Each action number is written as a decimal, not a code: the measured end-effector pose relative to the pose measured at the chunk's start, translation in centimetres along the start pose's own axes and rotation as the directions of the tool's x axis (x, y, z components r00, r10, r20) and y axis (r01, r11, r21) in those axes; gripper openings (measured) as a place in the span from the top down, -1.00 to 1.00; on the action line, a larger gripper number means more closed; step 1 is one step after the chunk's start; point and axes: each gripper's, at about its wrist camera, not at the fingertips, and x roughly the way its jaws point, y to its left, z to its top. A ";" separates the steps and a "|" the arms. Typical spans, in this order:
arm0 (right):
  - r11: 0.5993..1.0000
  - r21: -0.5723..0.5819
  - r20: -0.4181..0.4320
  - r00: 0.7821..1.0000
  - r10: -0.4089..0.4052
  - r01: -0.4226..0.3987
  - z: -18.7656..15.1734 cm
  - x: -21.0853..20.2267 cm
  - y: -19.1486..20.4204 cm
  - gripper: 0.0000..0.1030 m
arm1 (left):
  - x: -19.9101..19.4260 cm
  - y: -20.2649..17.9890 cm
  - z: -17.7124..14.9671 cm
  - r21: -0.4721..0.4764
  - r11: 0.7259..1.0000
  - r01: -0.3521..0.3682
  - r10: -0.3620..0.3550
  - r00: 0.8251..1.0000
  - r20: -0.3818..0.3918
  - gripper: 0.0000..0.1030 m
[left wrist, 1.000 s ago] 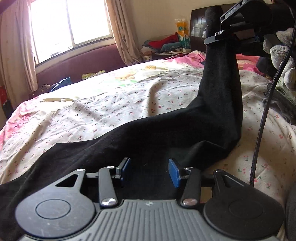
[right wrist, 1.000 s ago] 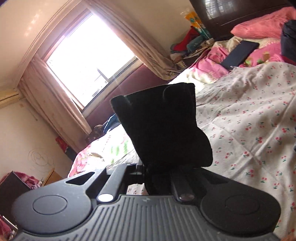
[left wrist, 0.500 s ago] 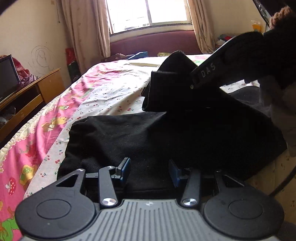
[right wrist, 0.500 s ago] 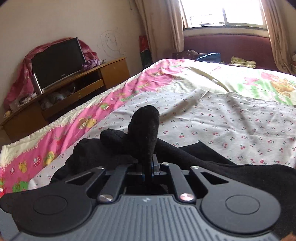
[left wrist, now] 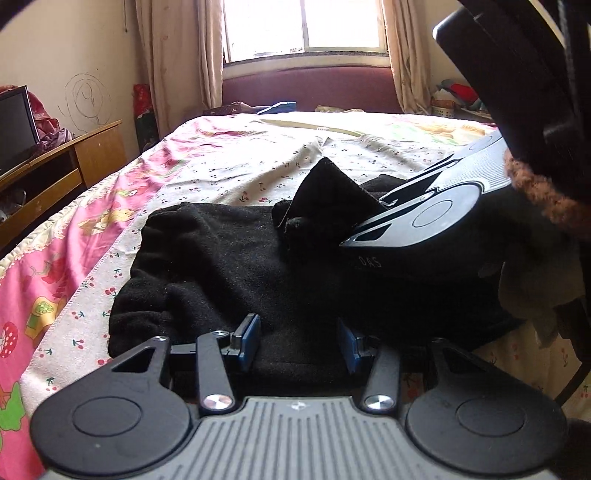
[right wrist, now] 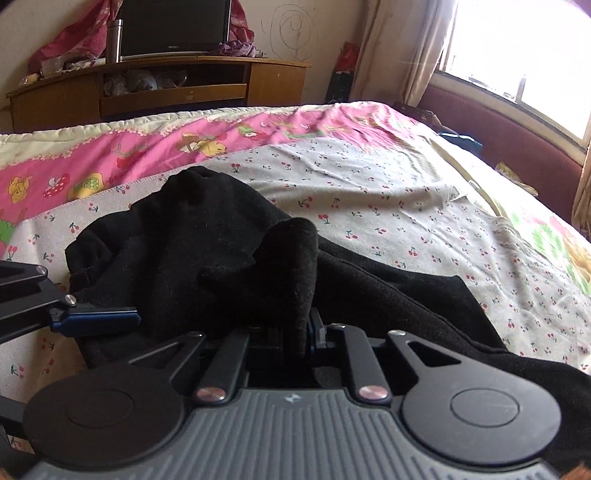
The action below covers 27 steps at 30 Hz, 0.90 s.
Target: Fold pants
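Black pants (left wrist: pixel 221 258) lie bunched and folded over on the cherry-print bed sheet (left wrist: pixel 258 162). My left gripper (left wrist: pixel 297 341) is open, its blue pads either side of the near edge of the cloth, low over it. My right gripper (right wrist: pixel 295 328) is shut on a fold of the pants (right wrist: pixel 291 266), held low over the pile. It shows from the side in the left wrist view (left wrist: pixel 424 210), with a flap of cloth (left wrist: pixel 325 195) sticking up from it. One left finger (right wrist: pixel 96 317) shows in the right wrist view.
The pink cartoon quilt border (left wrist: pixel 44 273) runs along the bed's left edge. A wooden TV cabinet (right wrist: pixel 166 85) stands beyond it. A window with curtains (left wrist: pixel 303 26) and a maroon ledge (left wrist: pixel 314 88) lie past the bed's far end.
My right gripper has brought the lifted pant leg down and across onto the rest of the pants. Both views swung toward the bed's foot. The left gripper stayed open.
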 end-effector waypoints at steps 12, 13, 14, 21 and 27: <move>0.977 0.214 0.030 1.000 0.007 -0.013 3.5 0.4 -1.1 0.86 | -1.6 1.8 -0.5 -0.017 1.000 -0.015 0.016 0.999 0.048 -0.15; 0.973 0.231 0.046 0.999 0.014 -0.024 4.1 0.1 -1.2 0.86 | -1.7 2.1 -0.5 -0.023 1.000 -0.016 0.017 0.999 0.048 -0.15; 0.969 0.244 0.073 0.997 0.019 -0.037 5.0 -0.3 -1.1 0.86 | -1.8 2.4 -0.6 -0.028 0.999 -0.020 0.022 0.999 0.046 -0.15; 0.985 0.150 0.071 0.995 0.073 -0.083 7.5 2.5 3.8 0.83 | -2.2 3.8 -1.6 -0.047 0.997 -0.065 0.066 0.998 0.009 -0.15; 0.981 0.171 0.051 0.995 0.090 -0.097 5.9 4.6 4.9 0.83 | -3.0 4.2 -2.4 -0.066 0.996 -0.066 0.067 0.998 0.004 -0.15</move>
